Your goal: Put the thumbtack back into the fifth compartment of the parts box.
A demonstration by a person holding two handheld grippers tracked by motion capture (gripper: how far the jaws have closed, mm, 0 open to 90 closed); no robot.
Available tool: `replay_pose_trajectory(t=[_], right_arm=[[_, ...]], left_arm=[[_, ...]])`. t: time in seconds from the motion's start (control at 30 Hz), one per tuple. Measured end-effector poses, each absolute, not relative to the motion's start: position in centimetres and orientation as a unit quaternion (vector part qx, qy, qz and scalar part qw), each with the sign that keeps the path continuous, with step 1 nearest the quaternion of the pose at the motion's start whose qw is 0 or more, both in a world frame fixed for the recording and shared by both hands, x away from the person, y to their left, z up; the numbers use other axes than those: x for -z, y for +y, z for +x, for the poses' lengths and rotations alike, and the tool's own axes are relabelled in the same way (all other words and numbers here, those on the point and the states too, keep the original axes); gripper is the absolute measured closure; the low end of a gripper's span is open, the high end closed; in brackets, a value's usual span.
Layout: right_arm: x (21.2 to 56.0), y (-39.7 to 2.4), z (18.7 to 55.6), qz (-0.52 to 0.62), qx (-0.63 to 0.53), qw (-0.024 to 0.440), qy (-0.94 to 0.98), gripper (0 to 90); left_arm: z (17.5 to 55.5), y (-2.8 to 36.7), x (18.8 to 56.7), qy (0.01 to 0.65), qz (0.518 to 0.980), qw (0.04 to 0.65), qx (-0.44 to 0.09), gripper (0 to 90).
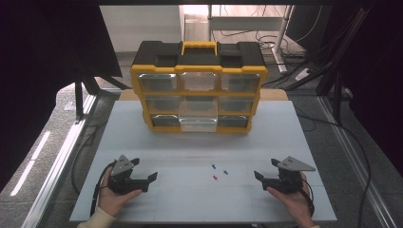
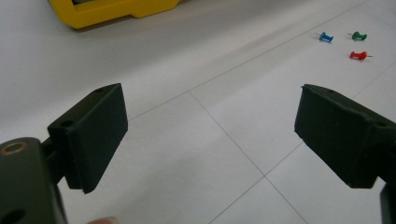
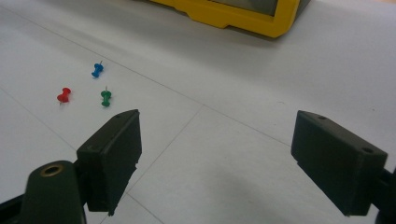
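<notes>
We hold both grippers low over the near part of the white table point(image 1: 142, 142), one at each side. Our left gripper point(image 1: 142, 175) sits at the near left, its jaws spread wide apart with nothing between them; in the left gripper view point(image 2: 210, 140) we see bare tabletop in the gap. Our right gripper point(image 1: 266, 172) sits at the near right, jaws likewise wide apart and empty, and the right gripper view point(image 3: 215, 154) shows the same bare surface between its jaws. Each gripper points inward toward the middle of the table.

Between the two grippers, a little farther from us, three pushpins lie on the table close together but apart from one another: a blue pushpin point(image 1: 214, 166), a green pushpin point(image 1: 225, 173) and a red pushpin point(image 1: 215, 178). In the high view the blue is farthest from us, the green to its right, the red nearest. Neither gripper touches them.

At the far middle of the table stands a yellow-and-black organizer point(image 1: 198, 61) with a yellow handle point(image 1: 199, 46) on top and three rows of clear drawers. The bottom middle drawer point(image 1: 198, 121) sticks out toward us; the others sit flush.
</notes>
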State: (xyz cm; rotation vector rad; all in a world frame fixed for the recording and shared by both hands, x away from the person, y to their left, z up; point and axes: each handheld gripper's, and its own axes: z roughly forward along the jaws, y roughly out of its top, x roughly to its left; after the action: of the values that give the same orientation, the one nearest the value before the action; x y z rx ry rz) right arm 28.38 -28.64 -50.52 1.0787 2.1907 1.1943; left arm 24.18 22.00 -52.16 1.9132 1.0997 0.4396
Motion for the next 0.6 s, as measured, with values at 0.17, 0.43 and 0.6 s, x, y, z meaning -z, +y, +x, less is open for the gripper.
replay_pose_trajectory(t=[0.17,0.43,0.6], right_arm=[[50.46,-28.72,28.24,0.390,-0.428,0.212,0.787,16.8],[50.48,-28.70,28.27,0.392,-0.426,0.212,0.787,16.8],[50.37,-28.61,28.37,0.396,-0.425,0.208,0.787,16.8]], left_arm=[[24.09,21.97,52.03,0.440,0.766,0.434,-0.178,9.5],[24.38,21.88,51.98,0.440,0.765,0.435,-0.177,9.4],[24.28,22.09,51.83,0.449,0.756,0.443,-0.175,9.5]])
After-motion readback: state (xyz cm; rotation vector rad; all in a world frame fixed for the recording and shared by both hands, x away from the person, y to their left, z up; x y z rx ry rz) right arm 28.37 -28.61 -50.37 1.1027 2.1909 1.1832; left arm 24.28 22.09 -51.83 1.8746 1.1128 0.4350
